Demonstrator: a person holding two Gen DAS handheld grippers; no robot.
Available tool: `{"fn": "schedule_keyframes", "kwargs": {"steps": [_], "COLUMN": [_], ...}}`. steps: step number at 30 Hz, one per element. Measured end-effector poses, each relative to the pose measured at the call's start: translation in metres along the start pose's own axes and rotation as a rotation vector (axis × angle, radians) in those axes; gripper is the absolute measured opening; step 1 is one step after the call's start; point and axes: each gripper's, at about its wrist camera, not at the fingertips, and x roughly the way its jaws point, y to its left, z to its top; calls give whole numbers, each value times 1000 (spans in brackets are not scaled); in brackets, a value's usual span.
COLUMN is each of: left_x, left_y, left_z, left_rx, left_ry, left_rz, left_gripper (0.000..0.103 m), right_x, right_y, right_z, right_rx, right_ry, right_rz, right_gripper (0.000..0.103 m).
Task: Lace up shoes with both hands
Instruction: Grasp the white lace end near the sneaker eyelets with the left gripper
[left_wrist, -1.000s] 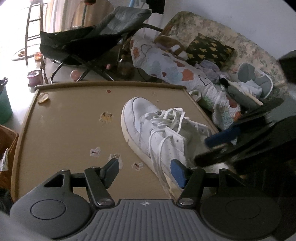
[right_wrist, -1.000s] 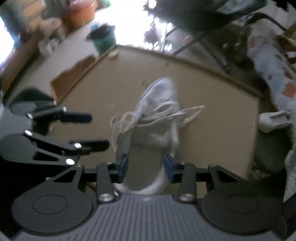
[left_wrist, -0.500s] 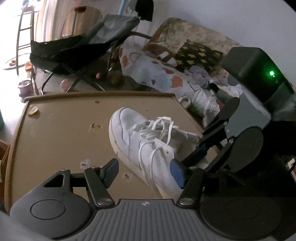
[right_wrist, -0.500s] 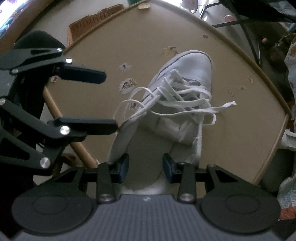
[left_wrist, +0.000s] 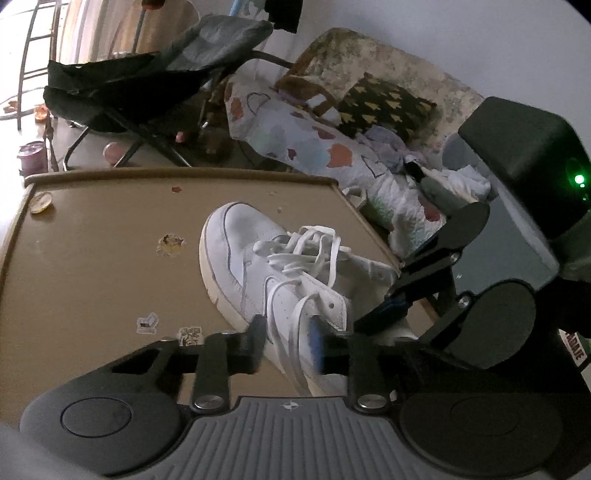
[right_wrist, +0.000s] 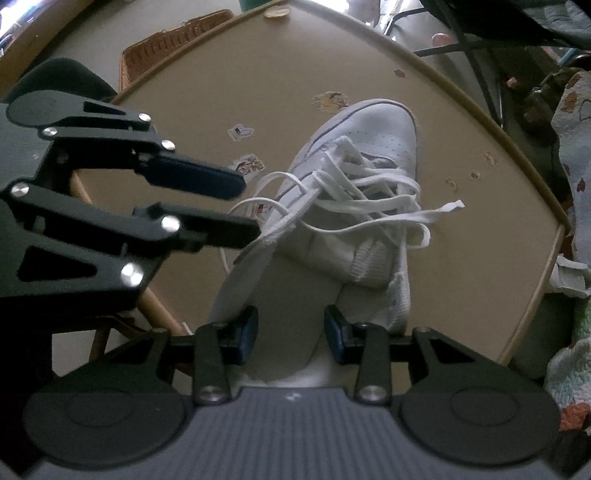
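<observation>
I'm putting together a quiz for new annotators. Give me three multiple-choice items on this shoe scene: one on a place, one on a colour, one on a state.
1. Where does the shoe stand?
A. on the floor
B. on the tan table
C. on the sofa

2. What colour are the laces?
A. black
B. red
C. white

3. What state are the laces in?
A. tied in a neat bow
B. loose and untied
C. taken out of the shoe

Answers:
1. B: the shoe's sole rests on the table, inside its raised rim.
2. C: the laces are white, like the shoe's upper.
3. B: slack strands sprawl over the tongue, and one free end sticks out past the side of the shoe.
</observation>
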Motion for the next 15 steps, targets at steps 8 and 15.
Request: {"fn": "schedule_keyframes", "kwargs": {"steps": [8,15], "left_x": [7,-2], "left_y": [-10,5], "left_z": [-3,2], "left_rx": [57,-29], "left_ry": [28,23], "left_rz": [83,172], "left_gripper": [4,2], "right_x": [1,1], "right_y": [3,3], "right_z": [-2,-3], "right_rx": [14,30], "right_ry": [-7,-19], "right_rz": [-8,-17], "right_gripper": [39,38]}}
